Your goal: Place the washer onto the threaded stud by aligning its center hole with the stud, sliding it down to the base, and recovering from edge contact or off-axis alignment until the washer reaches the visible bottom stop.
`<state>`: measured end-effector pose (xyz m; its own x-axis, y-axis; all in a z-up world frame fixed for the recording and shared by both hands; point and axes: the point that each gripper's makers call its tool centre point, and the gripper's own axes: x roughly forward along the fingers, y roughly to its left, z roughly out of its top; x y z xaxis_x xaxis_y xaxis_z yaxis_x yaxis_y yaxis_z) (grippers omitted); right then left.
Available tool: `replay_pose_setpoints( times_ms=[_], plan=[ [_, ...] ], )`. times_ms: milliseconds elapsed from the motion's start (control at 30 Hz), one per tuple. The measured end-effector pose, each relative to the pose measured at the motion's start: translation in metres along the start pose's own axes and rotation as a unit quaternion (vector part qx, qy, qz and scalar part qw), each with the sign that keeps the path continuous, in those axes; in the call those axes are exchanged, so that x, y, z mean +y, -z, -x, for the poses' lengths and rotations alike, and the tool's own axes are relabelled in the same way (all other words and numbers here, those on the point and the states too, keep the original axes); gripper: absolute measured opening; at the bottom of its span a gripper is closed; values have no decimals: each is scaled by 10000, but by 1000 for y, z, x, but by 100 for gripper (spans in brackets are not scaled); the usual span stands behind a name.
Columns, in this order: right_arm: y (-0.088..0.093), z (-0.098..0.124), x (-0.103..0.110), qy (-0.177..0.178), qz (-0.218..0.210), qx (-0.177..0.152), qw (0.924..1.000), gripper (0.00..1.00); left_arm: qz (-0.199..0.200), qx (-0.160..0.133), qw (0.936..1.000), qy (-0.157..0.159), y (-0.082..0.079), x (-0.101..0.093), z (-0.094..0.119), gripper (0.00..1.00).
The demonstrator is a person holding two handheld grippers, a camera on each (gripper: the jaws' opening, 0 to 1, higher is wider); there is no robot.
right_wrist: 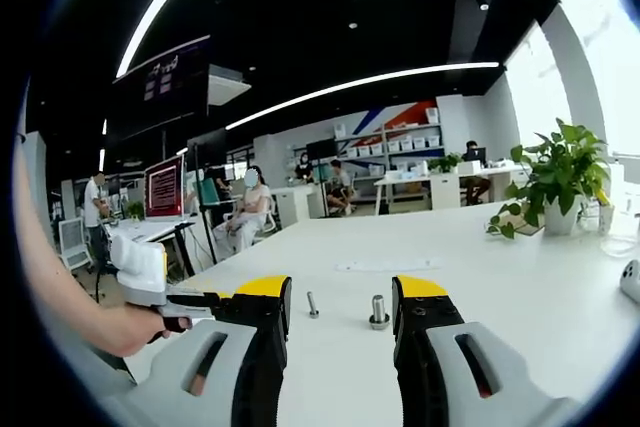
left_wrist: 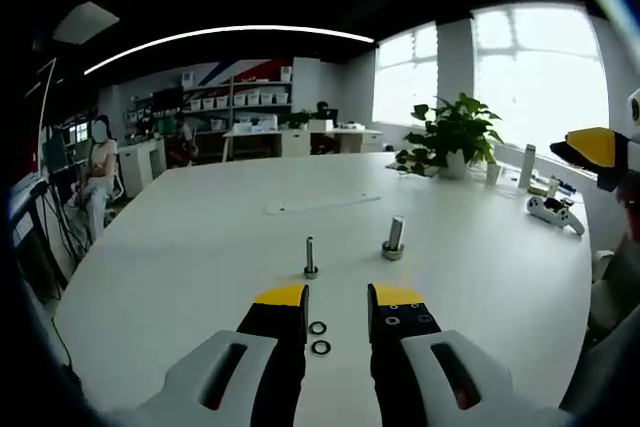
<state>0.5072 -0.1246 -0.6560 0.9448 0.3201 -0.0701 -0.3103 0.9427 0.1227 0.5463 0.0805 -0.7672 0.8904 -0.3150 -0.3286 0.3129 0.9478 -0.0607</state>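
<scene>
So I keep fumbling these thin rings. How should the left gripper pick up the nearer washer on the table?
Grip the washer across its outer rim, coming straight down from above. It lies flat on the table, so only the thin edge offers purchase. The second washer sits close behind; keep the jaws off it.

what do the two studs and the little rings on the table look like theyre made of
The thin stud and the thick stud look like bare metal: grey, with a dull sheen and pale highlights. Their threads are too small to make out. The two washers read as dark rings with pale centres, possibly blackened metal or rubber; the look leaves it open. The table looks like a matte white laminate.
</scene>
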Motion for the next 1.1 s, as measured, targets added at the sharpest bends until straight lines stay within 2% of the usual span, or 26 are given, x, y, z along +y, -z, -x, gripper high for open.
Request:
replay_pose_setpoints(
  times_ms=[533,1100],
  plan=[
    [-5,1,-2,38,-32,-86,10000,42,-38,144,9999,-37,17,-4,-18,21],
    [-5,0,-5,55,-121,-90,9999,42,-85,499,9985,-215,44,9,-40,20]
  ],
)
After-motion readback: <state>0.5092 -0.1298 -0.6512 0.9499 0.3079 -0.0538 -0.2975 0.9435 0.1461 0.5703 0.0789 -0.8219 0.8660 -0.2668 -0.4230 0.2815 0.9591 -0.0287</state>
